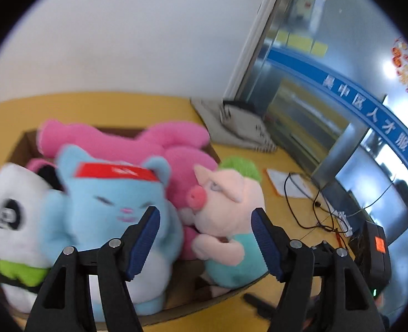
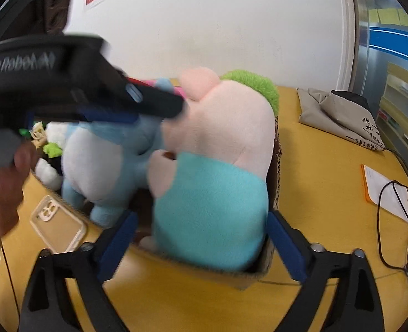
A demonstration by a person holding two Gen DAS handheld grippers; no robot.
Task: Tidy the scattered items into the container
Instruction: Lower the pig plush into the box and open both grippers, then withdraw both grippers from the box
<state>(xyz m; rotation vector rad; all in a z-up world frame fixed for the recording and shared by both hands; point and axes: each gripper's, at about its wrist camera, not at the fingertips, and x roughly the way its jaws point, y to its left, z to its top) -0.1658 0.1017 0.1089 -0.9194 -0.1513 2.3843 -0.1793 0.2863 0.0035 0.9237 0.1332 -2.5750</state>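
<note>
A cardboard box [image 2: 240, 279] on the yellow table holds a pink plush [image 1: 154, 144], a blue cat [image 1: 115, 193] with a red headband, and a white panda [image 1: 10, 221]. A pink pig [image 2: 209, 207] in a teal shirt, with green hair, stands upright in the box's right corner. My right gripper [image 2: 202, 238] is open, its pads on either side of the pig's teal body without squeezing it. My left gripper [image 1: 205, 232] is open too, with the cat's side and the pig [image 1: 226, 193] seen between its fingers. In the right wrist view it reaches over the cat [image 2: 98, 160].
A clear phone case [image 2: 57, 227] lies on the table left of the box. A grey bag [image 2: 339, 116] sits at the back right, with an orange-edged paper [image 2: 386, 191] and black cables [image 2: 397, 221] near the right edge. A hand [image 2: 2, 191] is at the left.
</note>
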